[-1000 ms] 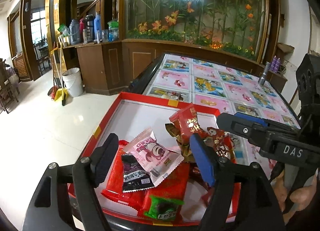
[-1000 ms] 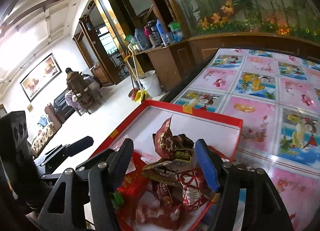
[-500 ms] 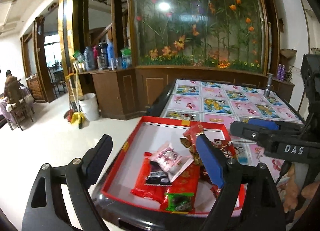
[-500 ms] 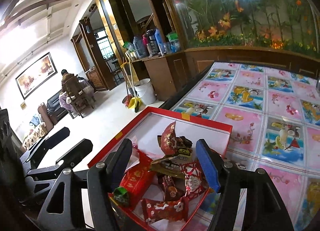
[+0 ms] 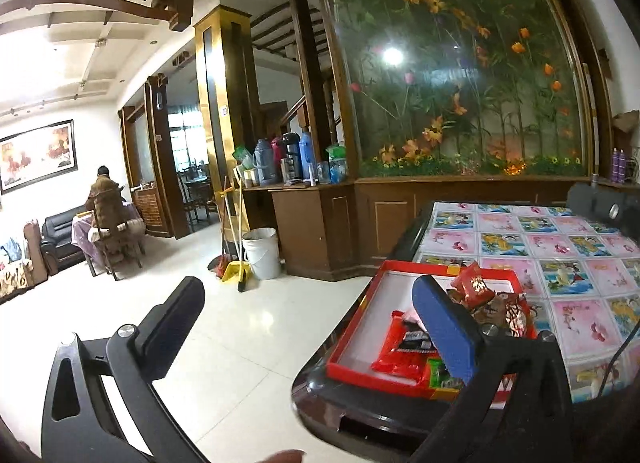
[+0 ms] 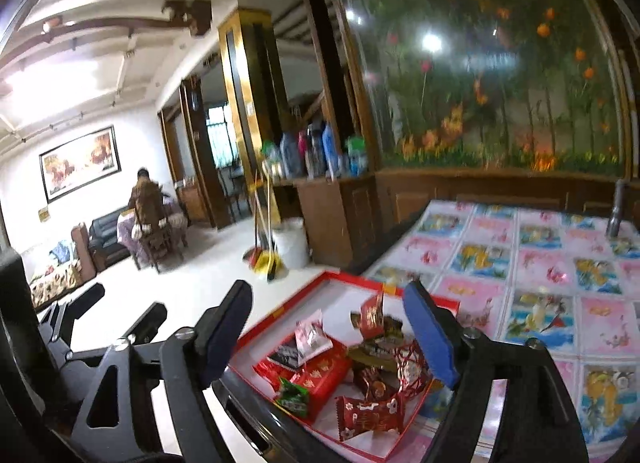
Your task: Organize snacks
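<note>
A red tray [image 6: 280, 317] with a white floor sits on the table's near corner and holds several snacks. Among them are a pink packet [image 6: 314, 337], a flat red packet [image 6: 326, 377], a green candy [image 6: 294, 397] and a red flowered sweet [image 6: 370, 411]. My right gripper [image 6: 328, 337] hovers back from the tray and above it, jaws opening, nothing held. My left gripper [image 5: 308, 327] is off the tray's left side over the floor, jaws opening wide and empty. Its right pad hides part of the tray [image 5: 352, 339] and its red packet [image 5: 400, 359]. The left gripper [image 6: 120, 307] also shows in the right wrist view.
The table [image 6: 540, 275] has a pink picture-tiled cover and a black rim. A grey bottle [image 6: 614, 215] stands at its far right. A white bucket [image 5: 262, 253], broom and yellow dustpan [image 5: 236, 273] stand by a wooden cabinet. A person [image 5: 106, 199] sits far left.
Both grippers have drawn back and up from the tray, and their jaws have widened. Both views have swung left toward the room. The snacks stay in the tray.
</note>
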Motion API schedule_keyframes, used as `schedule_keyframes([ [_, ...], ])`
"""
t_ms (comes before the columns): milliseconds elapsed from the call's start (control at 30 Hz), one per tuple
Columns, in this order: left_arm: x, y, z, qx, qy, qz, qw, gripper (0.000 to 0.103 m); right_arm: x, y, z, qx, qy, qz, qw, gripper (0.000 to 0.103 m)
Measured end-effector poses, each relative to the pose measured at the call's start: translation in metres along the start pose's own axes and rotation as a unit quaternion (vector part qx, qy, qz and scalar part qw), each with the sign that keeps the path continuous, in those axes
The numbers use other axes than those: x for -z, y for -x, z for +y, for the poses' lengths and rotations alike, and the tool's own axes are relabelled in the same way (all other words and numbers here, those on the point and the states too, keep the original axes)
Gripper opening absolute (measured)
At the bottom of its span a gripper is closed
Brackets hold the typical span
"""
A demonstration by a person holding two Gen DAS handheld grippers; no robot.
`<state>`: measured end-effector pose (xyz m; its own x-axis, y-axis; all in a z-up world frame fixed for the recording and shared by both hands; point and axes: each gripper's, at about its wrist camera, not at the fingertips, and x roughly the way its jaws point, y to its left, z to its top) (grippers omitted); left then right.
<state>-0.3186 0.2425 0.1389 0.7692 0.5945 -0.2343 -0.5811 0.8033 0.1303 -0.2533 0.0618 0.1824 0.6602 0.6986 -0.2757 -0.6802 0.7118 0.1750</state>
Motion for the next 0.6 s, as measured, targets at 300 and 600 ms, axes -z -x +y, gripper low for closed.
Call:
schedule_keyframes([
  [300, 0.005, 0.011, 0.012, -0.002, 0.003, -0.012, 0.9999, 0.103, -0.008, 0.030, 0.009, 0.001, 0.006, -0.024, 1.000, 0.087],
  [600, 0.011, 0.014, 0.003, 0.005, -0.023, -0.017, 0.9996, 0.103, -0.005, 0.017, 0.006, -0.010, 0.005, -0.009, 1.000, 0.087],
])
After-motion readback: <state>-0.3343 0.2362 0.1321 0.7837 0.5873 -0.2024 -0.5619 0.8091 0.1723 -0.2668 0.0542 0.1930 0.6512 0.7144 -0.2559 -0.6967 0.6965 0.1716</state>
